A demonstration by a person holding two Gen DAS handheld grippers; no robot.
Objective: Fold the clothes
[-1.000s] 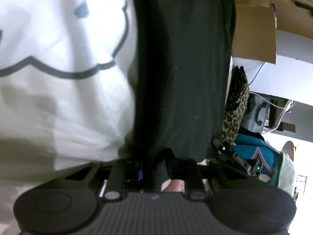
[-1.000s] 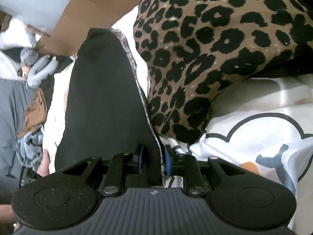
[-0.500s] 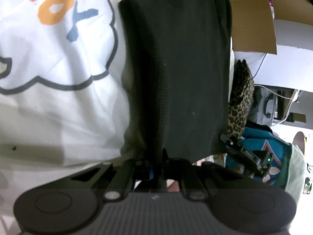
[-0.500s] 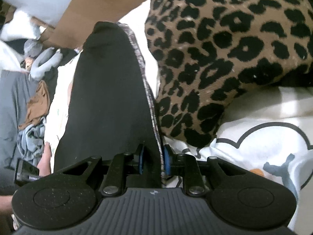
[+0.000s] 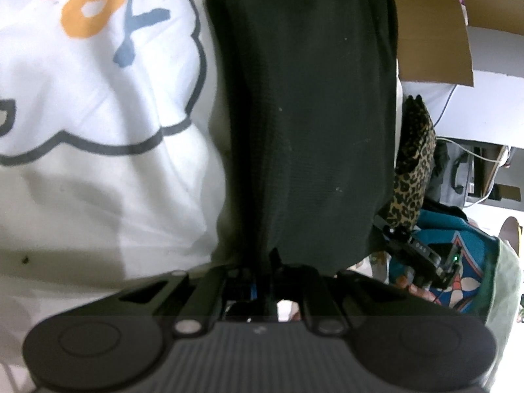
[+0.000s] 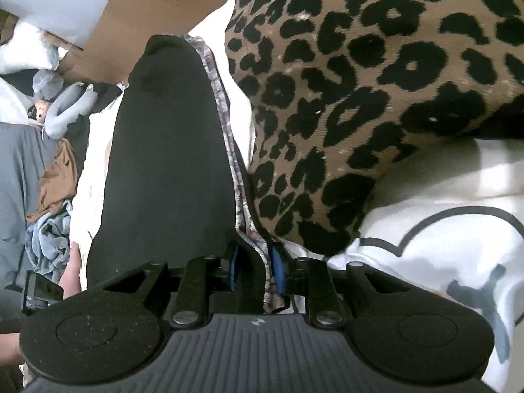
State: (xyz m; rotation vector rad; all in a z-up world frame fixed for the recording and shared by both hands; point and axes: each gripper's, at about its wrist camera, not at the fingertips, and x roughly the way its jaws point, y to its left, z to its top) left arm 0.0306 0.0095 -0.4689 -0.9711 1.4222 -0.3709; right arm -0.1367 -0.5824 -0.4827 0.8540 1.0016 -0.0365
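Hanging between both tongs: black garment (image 5: 311,124)

Garment (image 5: 311,124): lies on printed sheet (image 5: 98,163), stretched between left gripper (image 5: 265,281) and right gripper (image 6: 253,271). Patterned cloth (image 6: 360,98): just beside garment. Cardboard box (image 5: 429,32): behind both. Clothes heap (image 6: 49,196): beyond garment's far edge.

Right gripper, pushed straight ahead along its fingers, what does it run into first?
The right gripper, jaws opening, already has the black knit garment between them; that comes first. The leopard-print cloth lies right of the line, though depth is unclear.
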